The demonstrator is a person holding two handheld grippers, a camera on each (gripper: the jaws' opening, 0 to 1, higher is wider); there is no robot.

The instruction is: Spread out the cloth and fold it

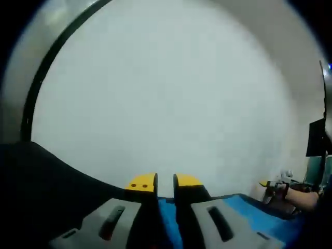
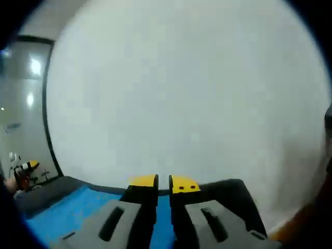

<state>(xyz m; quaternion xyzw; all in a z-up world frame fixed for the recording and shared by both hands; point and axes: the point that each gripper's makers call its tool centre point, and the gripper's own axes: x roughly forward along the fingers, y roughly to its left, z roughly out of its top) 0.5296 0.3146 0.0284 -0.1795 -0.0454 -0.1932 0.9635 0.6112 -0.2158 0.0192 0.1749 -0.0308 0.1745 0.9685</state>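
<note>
A blue cloth point(image 1: 249, 207) with a dark side point(image 1: 41, 187) is stretched low across the near edge of a white table point(image 1: 166, 93). My left gripper point(image 1: 165, 182) has yellow-tipped jaws closed to a narrow slit, and blue fabric runs between them. The right gripper point(image 1: 277, 188) shows far right, held by a hand point(image 1: 306, 197) at the cloth's other end. In the right gripper view, my right gripper point(image 2: 163, 182) is likewise pinched on the cloth point(image 2: 67, 212), with dark fabric point(image 2: 233, 194) beside it. The left gripper point(image 2: 23, 174) appears small at far left, over the table point(image 2: 181, 93).
A black rim point(image 1: 39, 88) bounds the white tabletop, also seen as the rim point(image 2: 47, 119) in the right gripper view. A dark screen-like object point(image 1: 316, 137) stands at the far right. A glossy wall with light reflections point(image 2: 26, 78) lies beyond the table.
</note>
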